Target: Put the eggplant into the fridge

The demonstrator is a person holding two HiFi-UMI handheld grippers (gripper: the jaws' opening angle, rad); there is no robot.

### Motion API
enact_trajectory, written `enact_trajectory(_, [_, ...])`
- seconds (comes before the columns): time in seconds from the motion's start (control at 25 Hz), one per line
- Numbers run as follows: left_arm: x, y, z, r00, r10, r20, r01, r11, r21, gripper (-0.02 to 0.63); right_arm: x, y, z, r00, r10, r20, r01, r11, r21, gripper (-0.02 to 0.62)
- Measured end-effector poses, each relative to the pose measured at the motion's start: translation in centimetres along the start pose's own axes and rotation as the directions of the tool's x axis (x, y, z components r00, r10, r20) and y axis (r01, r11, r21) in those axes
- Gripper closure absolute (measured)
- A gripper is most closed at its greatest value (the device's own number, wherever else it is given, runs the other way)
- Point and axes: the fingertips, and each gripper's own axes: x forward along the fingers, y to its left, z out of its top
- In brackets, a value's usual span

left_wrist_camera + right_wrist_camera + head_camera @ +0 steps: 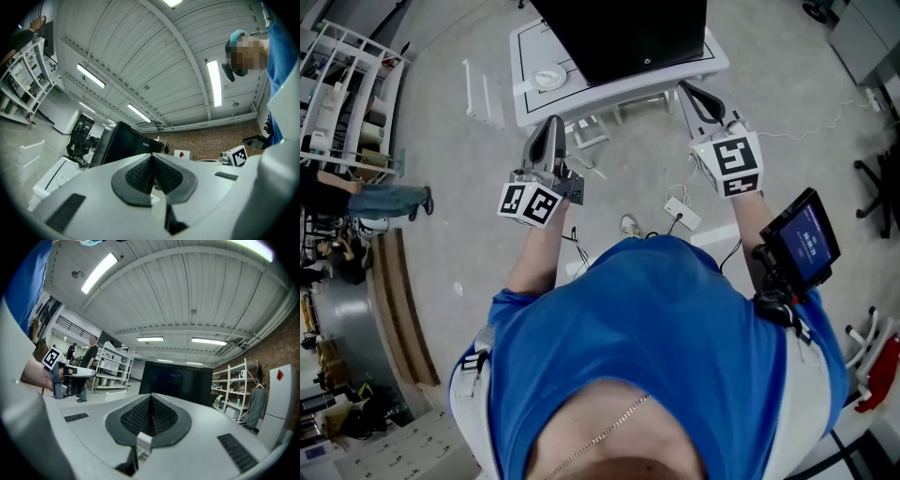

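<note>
No eggplant shows in any view. A black box-shaped cabinet [623, 33] stands on a white table [712, 66] in front of me; it also shows as the black cabinet [119, 143] in the left gripper view and the black cabinet [176, 380] in the right gripper view. My left gripper [551, 129] is held in the air short of the table, its jaws shut with nothing between them [152, 161]. My right gripper [686, 91] hovers by the table's near right corner, also shut and empty [151, 401].
A white plate [549, 79] lies on the table's left part. A white shelf rack [342, 94] and a person in jeans [380, 199] are at the left. A power strip [682, 214] and cables lie on the floor. A tall white cabinet [281, 399] stands far right.
</note>
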Motion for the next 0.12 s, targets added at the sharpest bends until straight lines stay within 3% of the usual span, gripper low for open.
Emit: enact_trajectory(0.12, [0.13,0.24,-0.40,1.000,0.000,0.006,0.000,1.000,0.001,0.597,0.17,-0.09,-0.33,1.000,0.002,0.005,-0.002,1.000,0.001,0.594])
